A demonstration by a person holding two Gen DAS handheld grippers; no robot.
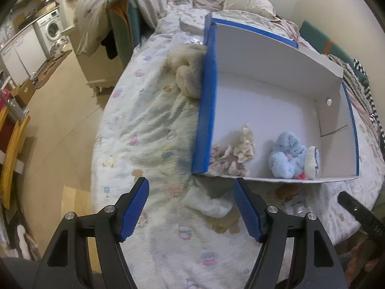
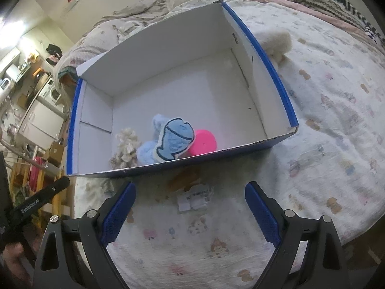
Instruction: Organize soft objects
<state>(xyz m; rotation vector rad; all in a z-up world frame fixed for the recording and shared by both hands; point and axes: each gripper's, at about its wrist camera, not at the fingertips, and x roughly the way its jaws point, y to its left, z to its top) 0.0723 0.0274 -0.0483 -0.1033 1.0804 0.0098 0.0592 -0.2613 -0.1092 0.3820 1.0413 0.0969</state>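
Bed [image 1: 154, 125] with printed quilt carries an open blue-and-white box [image 2: 276, 142]. Fluffy cream plush [image 1: 190, 72] lies outside, touching the box's left wall. In the box's near end: light-blue soft toy [image 2: 173, 142], pink item [image 2: 205, 142], cream frilly piece [image 2: 125, 144]. Left gripper [image 1: 191, 207] fingers apart, holding nothing, above a white cloth [image 1: 209, 204]. Right gripper [image 2: 190, 214] fingers apart, holding nothing, over a crumpled label [image 2: 195, 197].

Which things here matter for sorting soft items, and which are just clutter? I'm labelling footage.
Job: blue-edged white cardboard box; light blue plush toy; cream ruffled fabric piece; fluffy beige plush; white cloth.
Clutter: white washing machine; crumpled paper label.
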